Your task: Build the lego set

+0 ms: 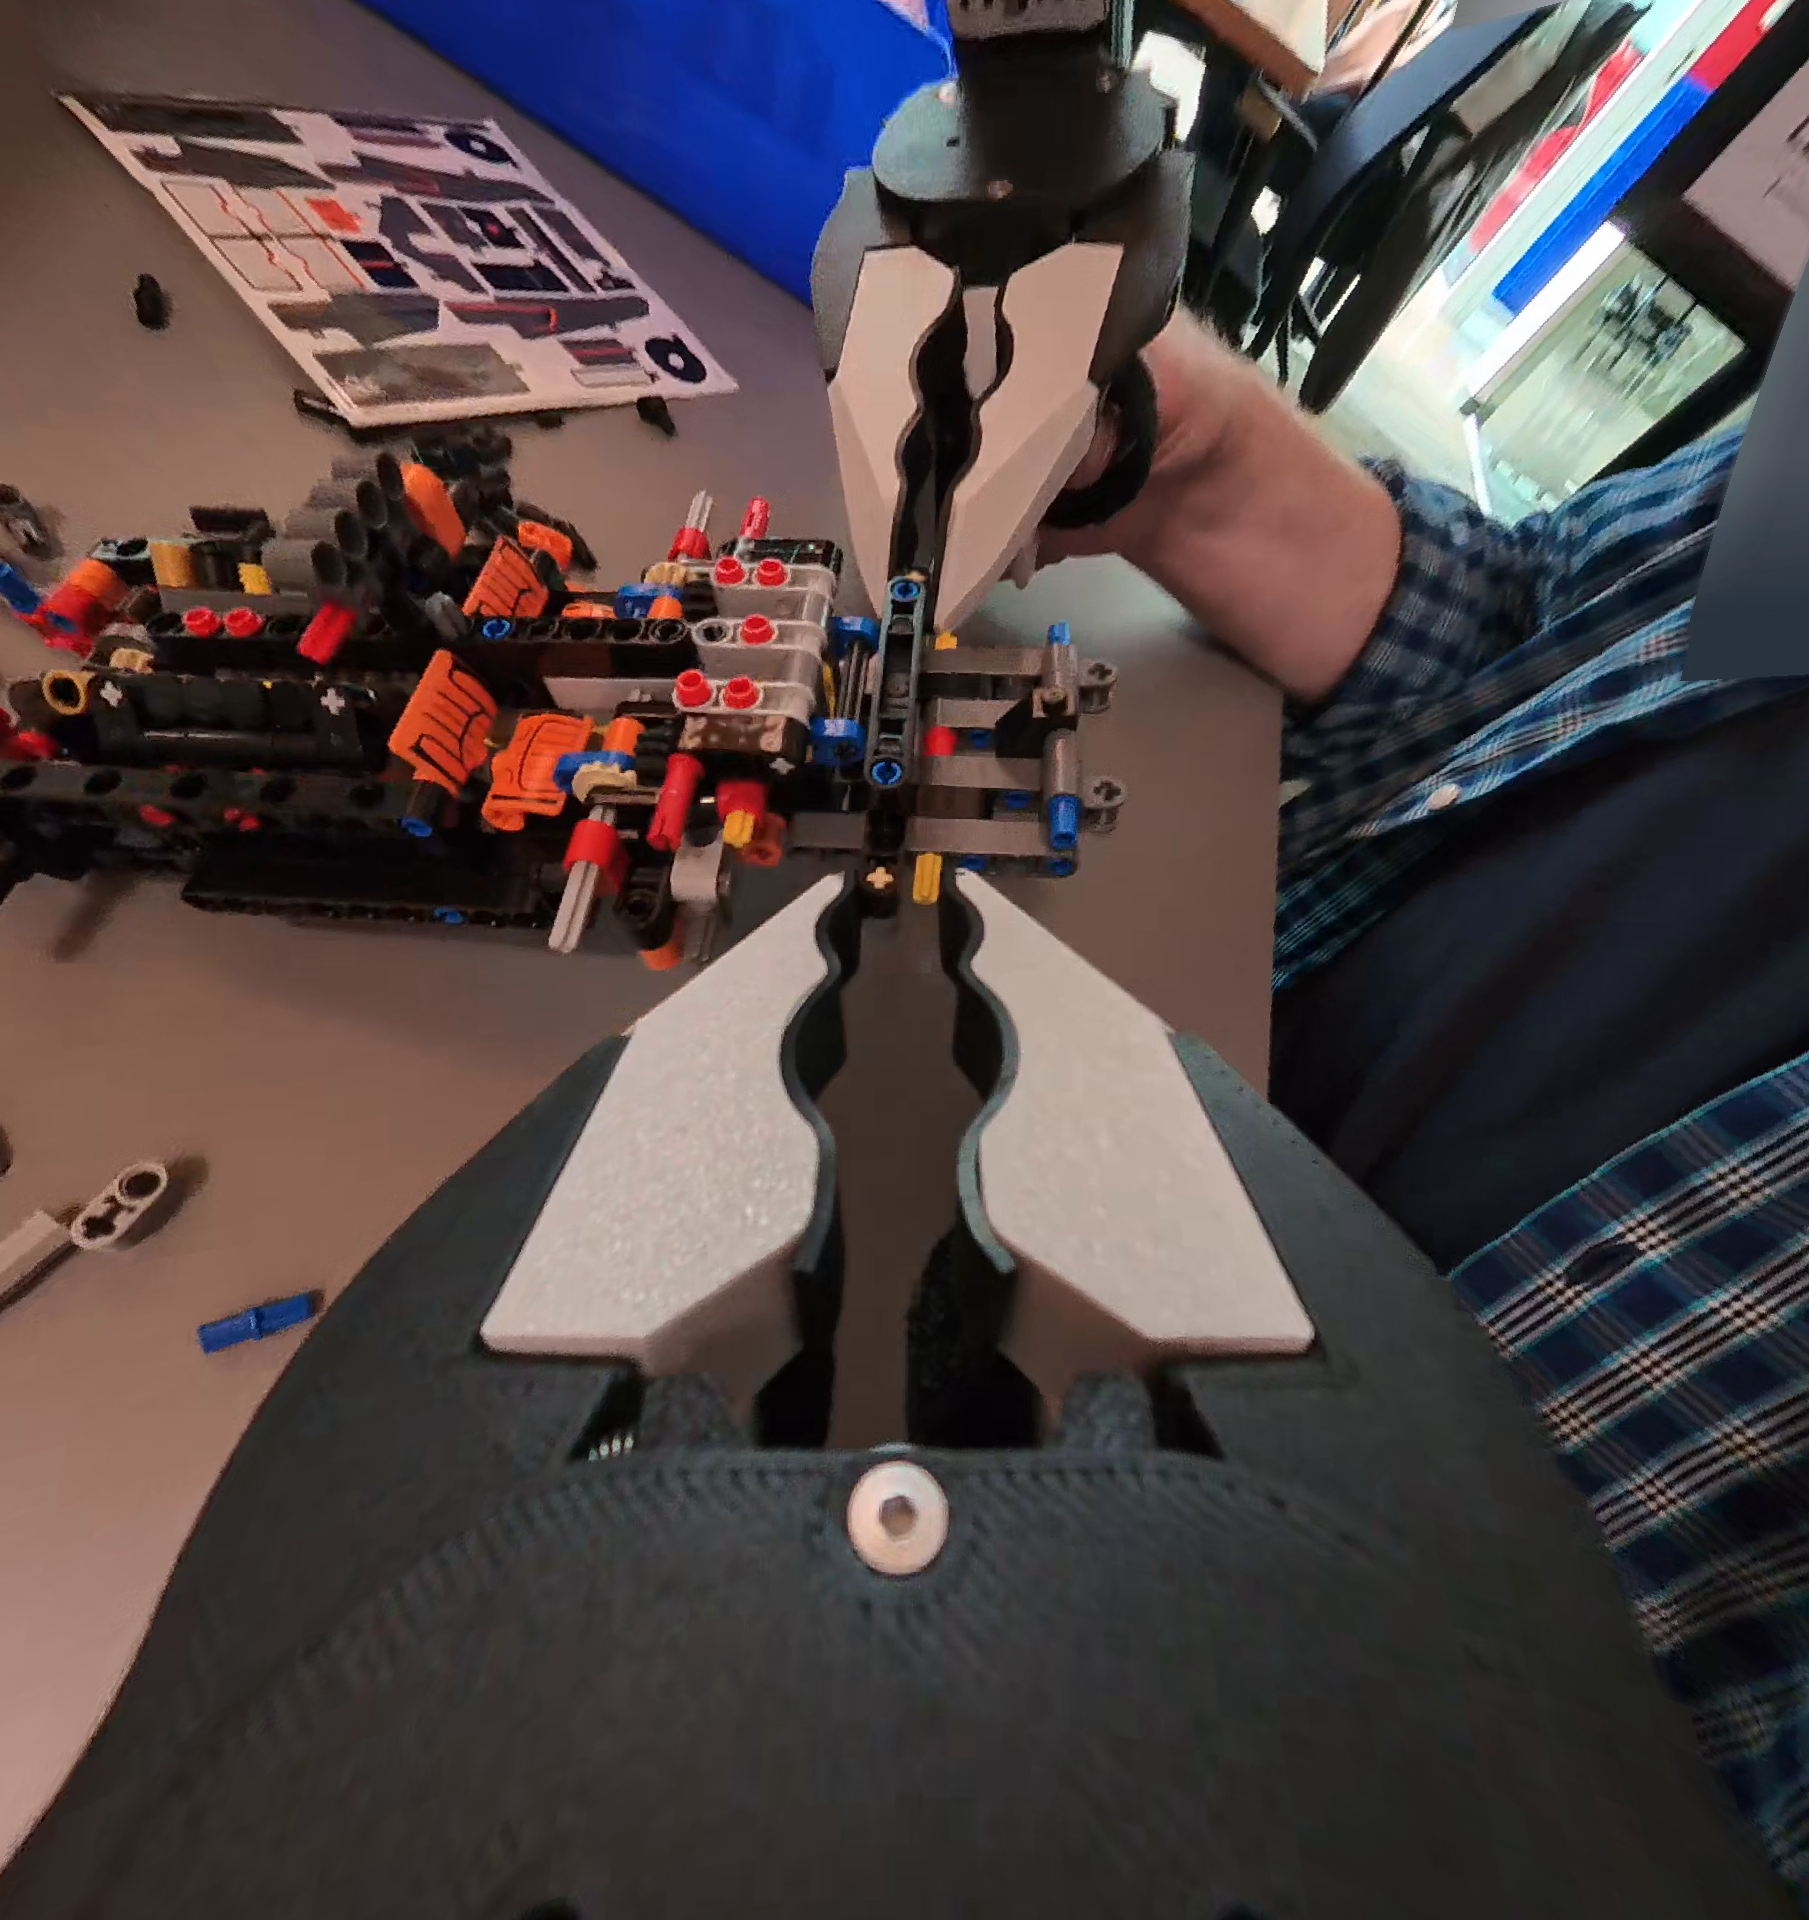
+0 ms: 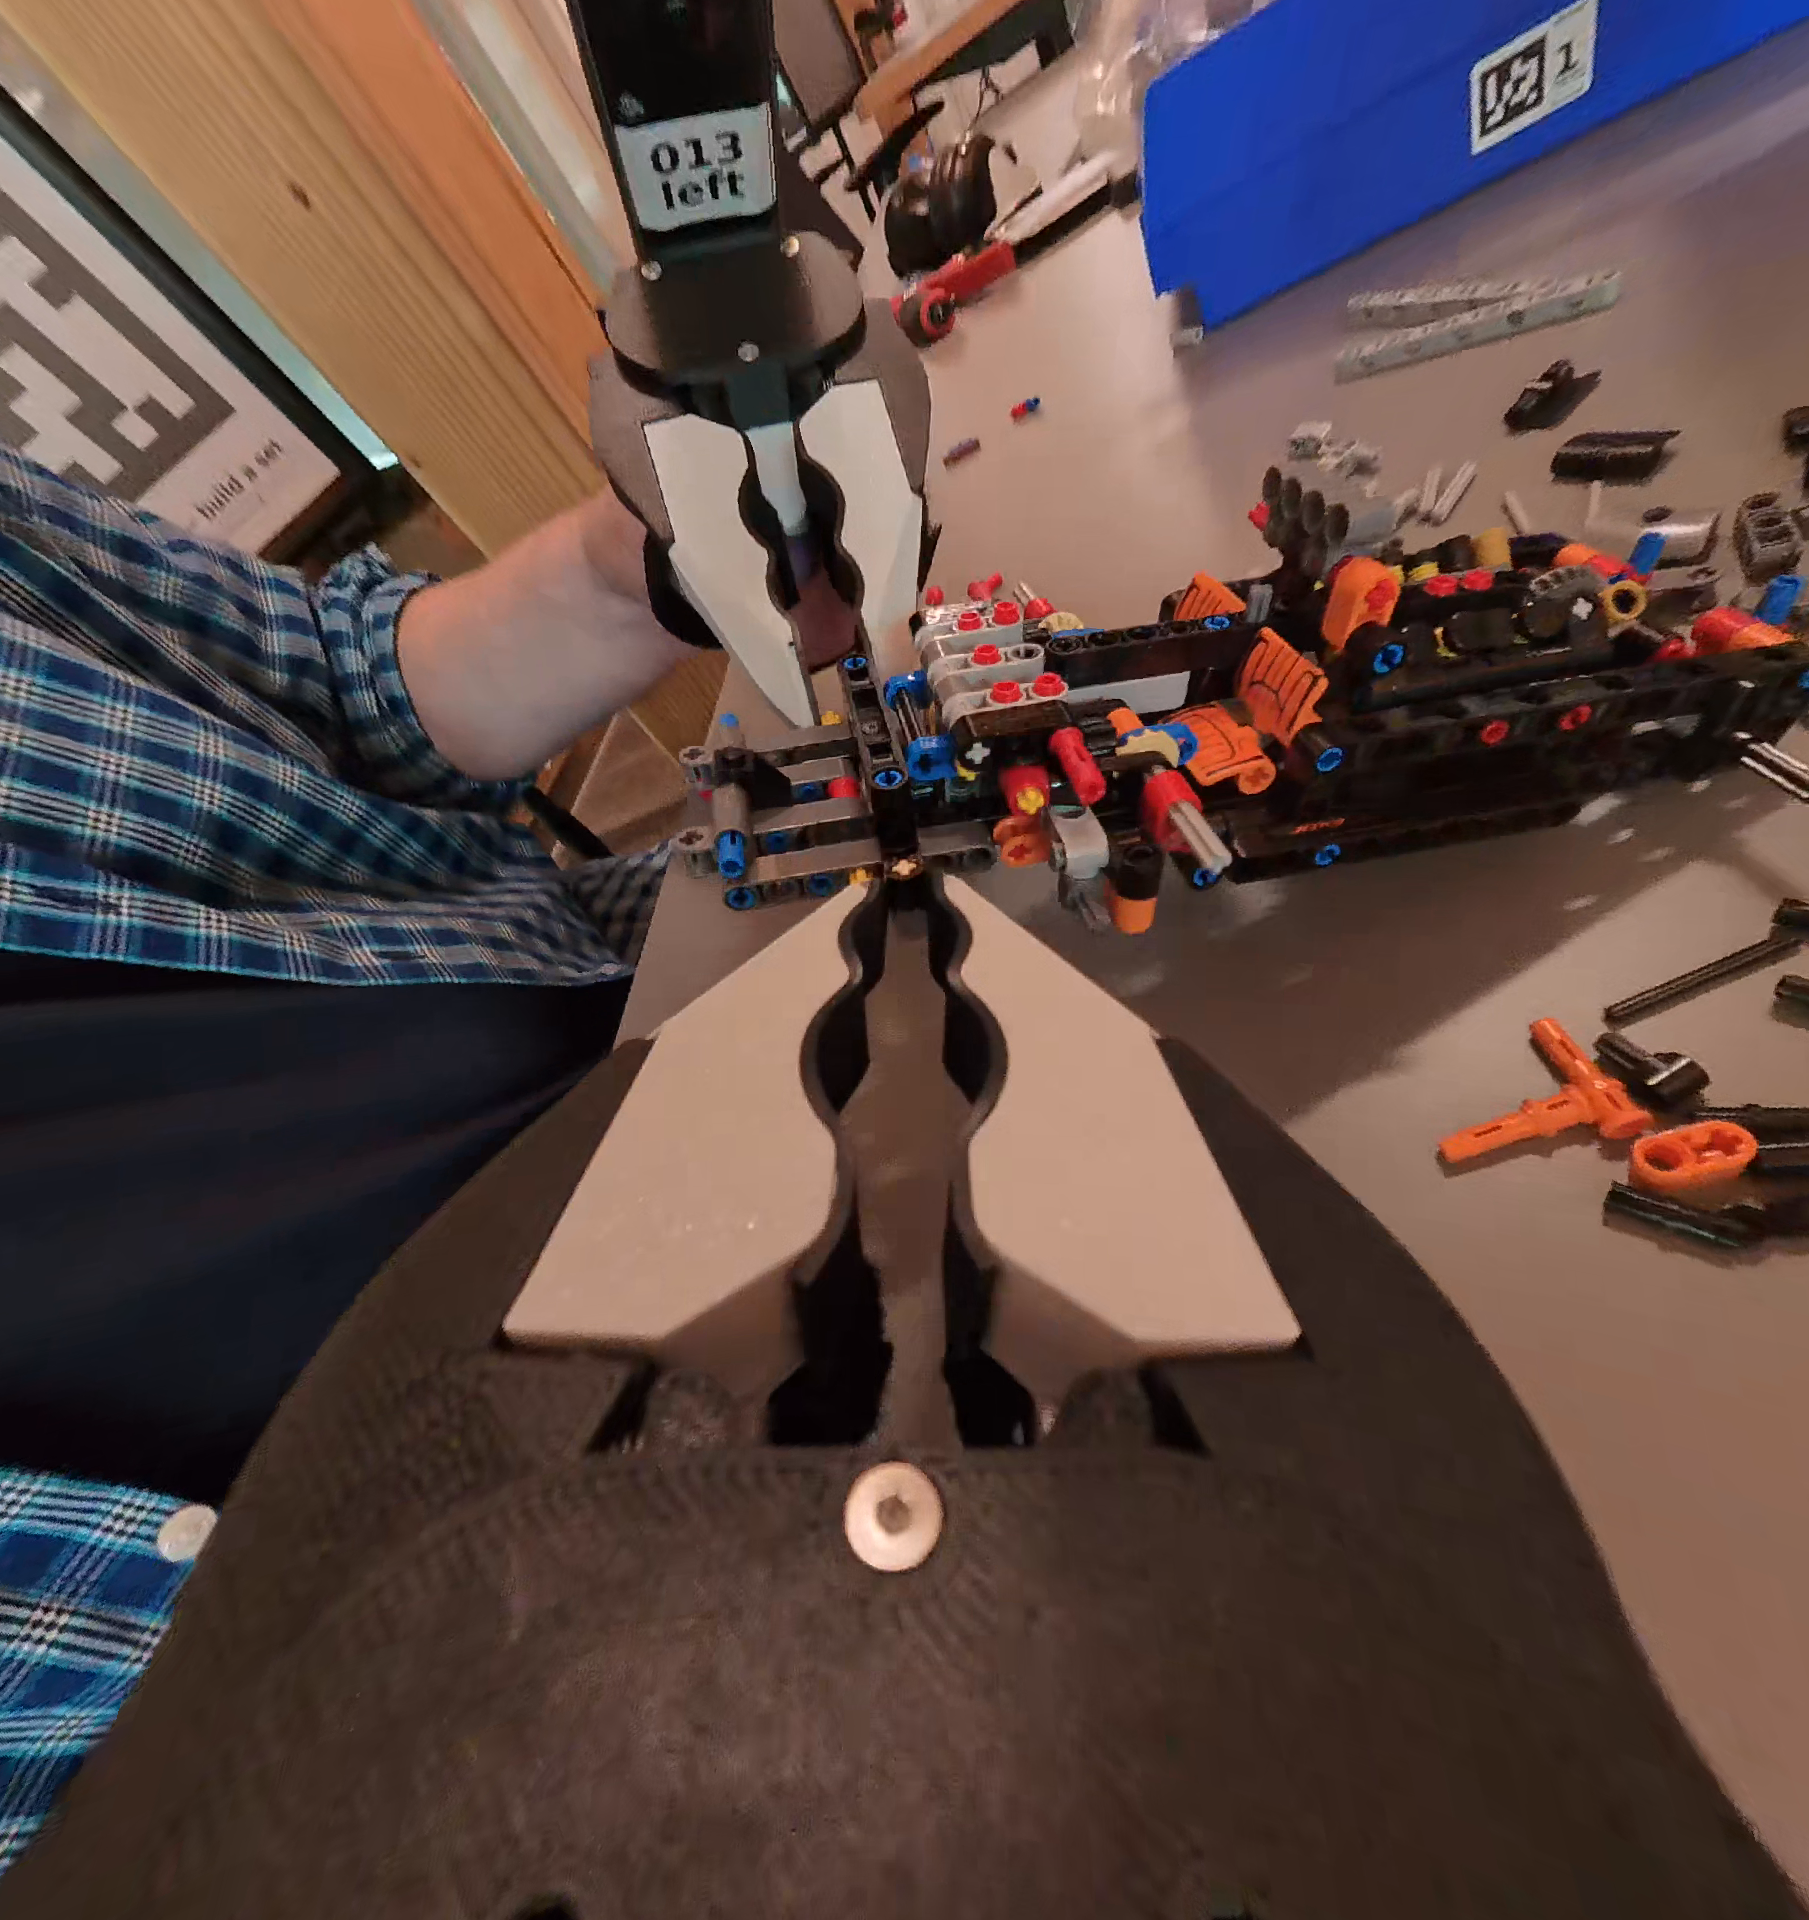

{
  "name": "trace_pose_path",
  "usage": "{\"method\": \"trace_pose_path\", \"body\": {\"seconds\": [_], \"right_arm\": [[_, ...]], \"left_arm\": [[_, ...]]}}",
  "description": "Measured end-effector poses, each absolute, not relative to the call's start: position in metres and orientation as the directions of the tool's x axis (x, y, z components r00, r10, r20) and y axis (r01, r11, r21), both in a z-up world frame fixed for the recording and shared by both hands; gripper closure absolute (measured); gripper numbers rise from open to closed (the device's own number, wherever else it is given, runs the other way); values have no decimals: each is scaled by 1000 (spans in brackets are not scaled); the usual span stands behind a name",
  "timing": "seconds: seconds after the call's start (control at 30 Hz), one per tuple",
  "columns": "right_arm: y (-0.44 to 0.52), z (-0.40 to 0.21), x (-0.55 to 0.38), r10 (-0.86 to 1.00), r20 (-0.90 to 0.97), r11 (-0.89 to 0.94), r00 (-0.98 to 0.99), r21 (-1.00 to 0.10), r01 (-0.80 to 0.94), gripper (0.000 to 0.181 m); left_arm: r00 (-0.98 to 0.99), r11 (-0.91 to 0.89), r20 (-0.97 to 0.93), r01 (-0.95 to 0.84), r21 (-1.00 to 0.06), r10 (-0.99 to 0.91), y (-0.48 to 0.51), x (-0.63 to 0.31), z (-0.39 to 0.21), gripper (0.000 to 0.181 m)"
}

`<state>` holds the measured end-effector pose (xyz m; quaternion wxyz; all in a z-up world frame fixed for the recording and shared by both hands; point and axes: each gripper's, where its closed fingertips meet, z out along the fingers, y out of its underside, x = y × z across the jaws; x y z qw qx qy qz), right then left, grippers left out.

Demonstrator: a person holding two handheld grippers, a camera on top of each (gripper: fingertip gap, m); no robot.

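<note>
A long black, orange and grey Lego model (image 1: 567,717) lies on the grey table; it also shows in the right wrist view (image 2: 1295,727). At its near end a black upright beam with blue pins (image 1: 895,675) crosses grey arms (image 1: 993,717). My left gripper (image 1: 898,883) is closed on the lower end of that beam, at a tan axle end. My right gripper (image 1: 921,592) pinches the beam's far end from the opposite side. In the right wrist view my right gripper (image 2: 905,883) grips the beam (image 2: 869,727), and the left gripper (image 2: 827,686) faces it.
A sticker sheet (image 1: 391,249) and a blue box (image 1: 671,104) lie behind the model. Loose parts lie around: a grey connector (image 1: 110,1216), a blue pin (image 1: 256,1322), orange pieces (image 2: 1565,1117), black pins (image 2: 1710,1143), grey beams (image 2: 1482,312). The table edge (image 1: 1274,935) and a person's sleeve are close. Spacing between my two grippers at the tips: around 7 cm.
</note>
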<state>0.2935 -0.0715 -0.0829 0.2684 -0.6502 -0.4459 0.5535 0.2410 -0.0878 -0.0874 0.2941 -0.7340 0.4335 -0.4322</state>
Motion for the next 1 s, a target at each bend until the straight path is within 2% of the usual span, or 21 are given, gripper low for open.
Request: {"method": "trace_pose_path", "body": {"seconds": [0.43, 0.7, 1.0], "right_arm": [[-57, -59, 301, 861, -509, -504, -1, -854, 129, 176], [-56, -54, 302, 868, -497, -494, -1, -863, 110, 168], [-56, -54, 301, 977, -176, -198, 124, -960, 198, 166]], "left_arm": [[225, -503, 458, -225, -835, -860, -78, 249, -62, 168], [218, -525, 487, -174, -833, -846, -76, 250, -58, 168], [220, -538, 502, -148, -830, -836, -76, 249, -57, 168]]}}
